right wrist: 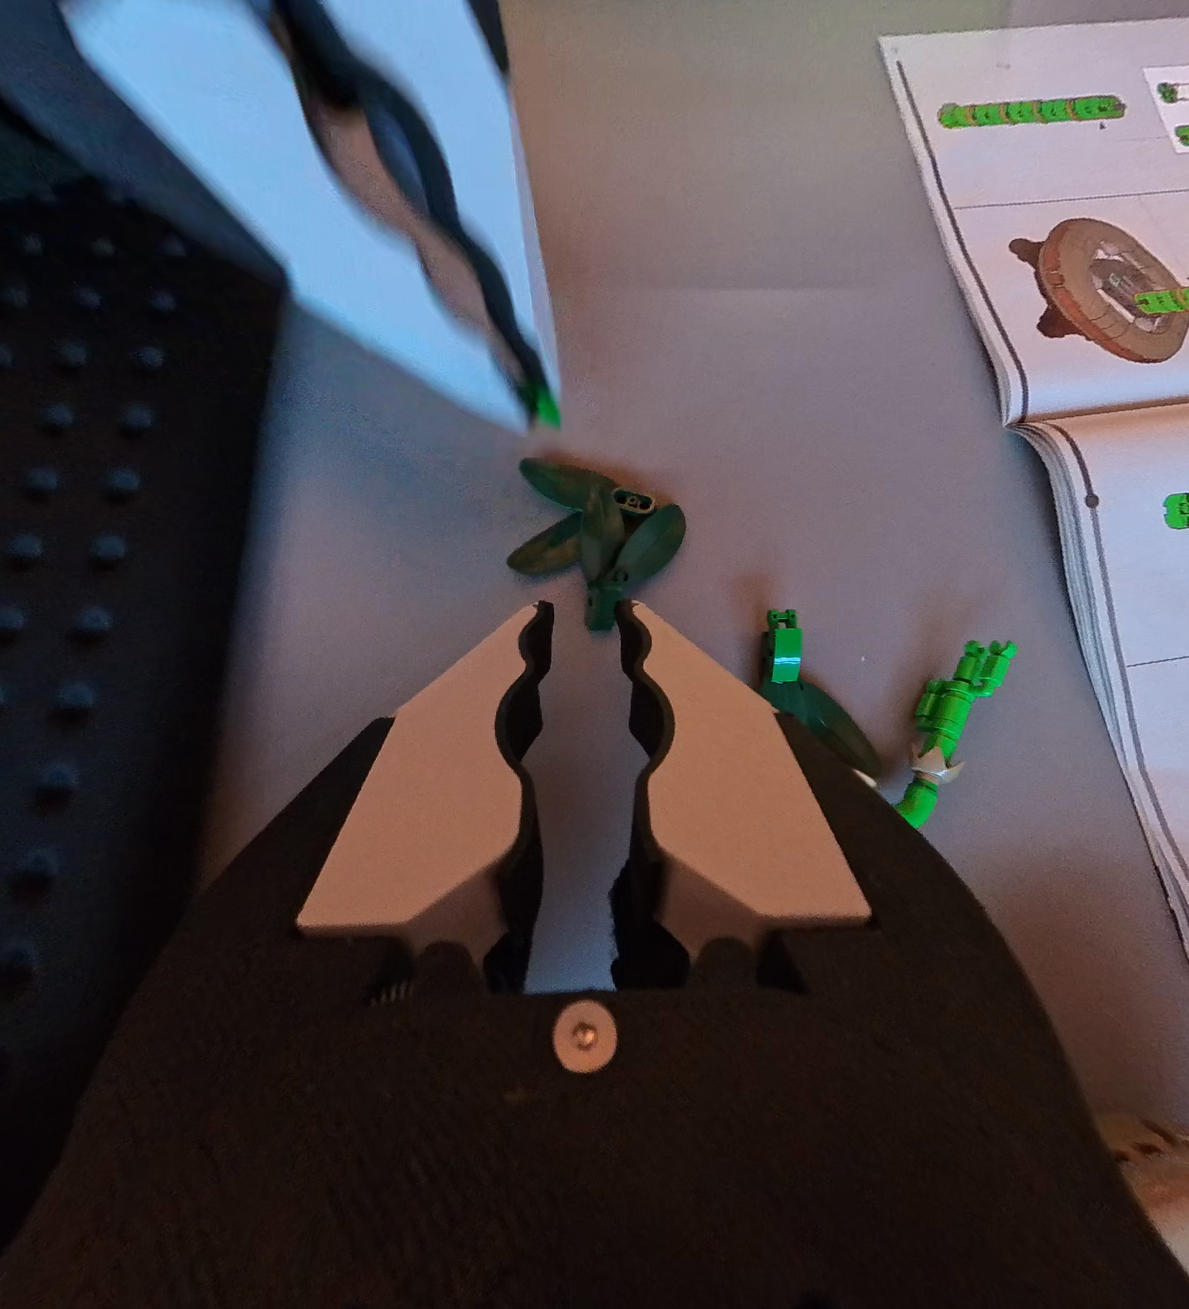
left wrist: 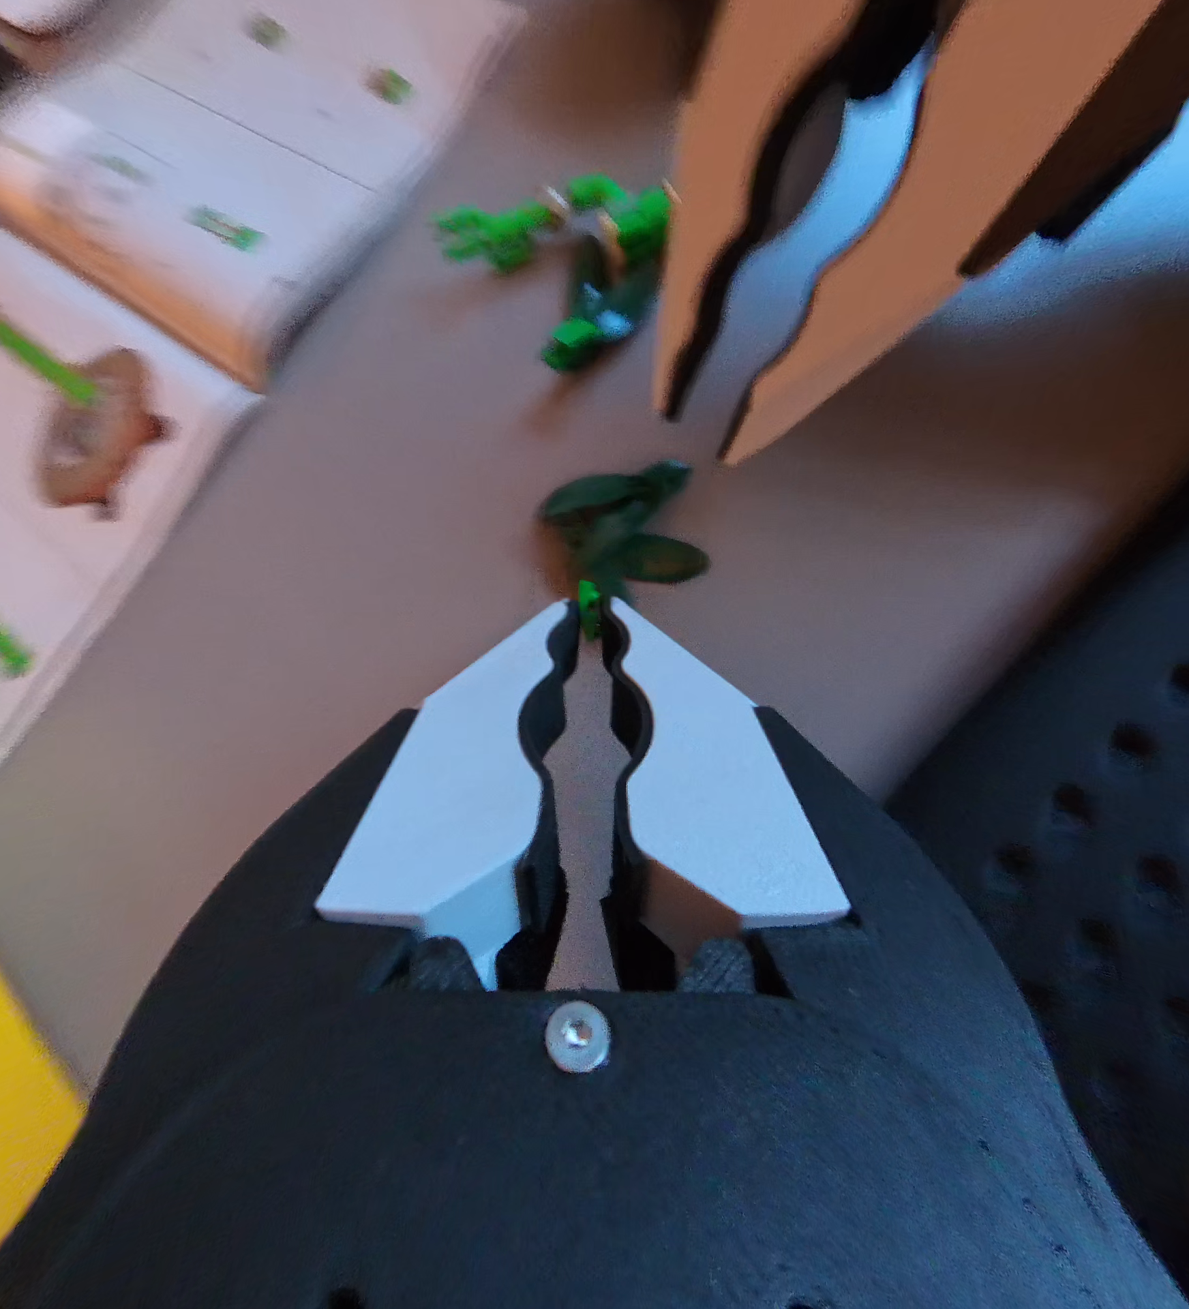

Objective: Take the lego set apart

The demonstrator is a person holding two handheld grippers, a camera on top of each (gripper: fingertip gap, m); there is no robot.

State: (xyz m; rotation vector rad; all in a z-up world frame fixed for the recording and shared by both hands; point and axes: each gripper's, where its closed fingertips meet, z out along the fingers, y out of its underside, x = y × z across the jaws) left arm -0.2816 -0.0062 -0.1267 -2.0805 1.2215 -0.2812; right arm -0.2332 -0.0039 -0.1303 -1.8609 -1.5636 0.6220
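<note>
Holding a small bright green piece (left wrist: 589, 615) pinched at its very tips, the left hand-held gripper (left wrist: 590, 618) is hovering just above the dark green leaf cluster (left wrist: 616, 528) that is lying flat on the grey tabletop (left wrist: 365, 637). The right hand-held gripper (right wrist: 583, 615) is standing with its jaws parted and nothing between them, its tips flanking the cluster's stem end (right wrist: 602, 610) without visibly clamping it. Judging by this, the step in hand is either setting the freed piece down or taking a fresh hold on the cluster; doing it well is likely meaning closing the right jaws squarely on the stubby stem rather than on the thin leaves, which are looking apt to slip or flex, while the left is pulling along the stem's line, not sideways. In the right wrist view the cluster's long axis is running from the stem, nearest that gripper, away toward the fanned leaf tips, which are spreading left and right. Another bright green stem assembly (right wrist: 949, 715) and a leafed piece (right wrist: 790, 673) are lying beside the open instruction booklet (right wrist: 1073, 496).
</note>
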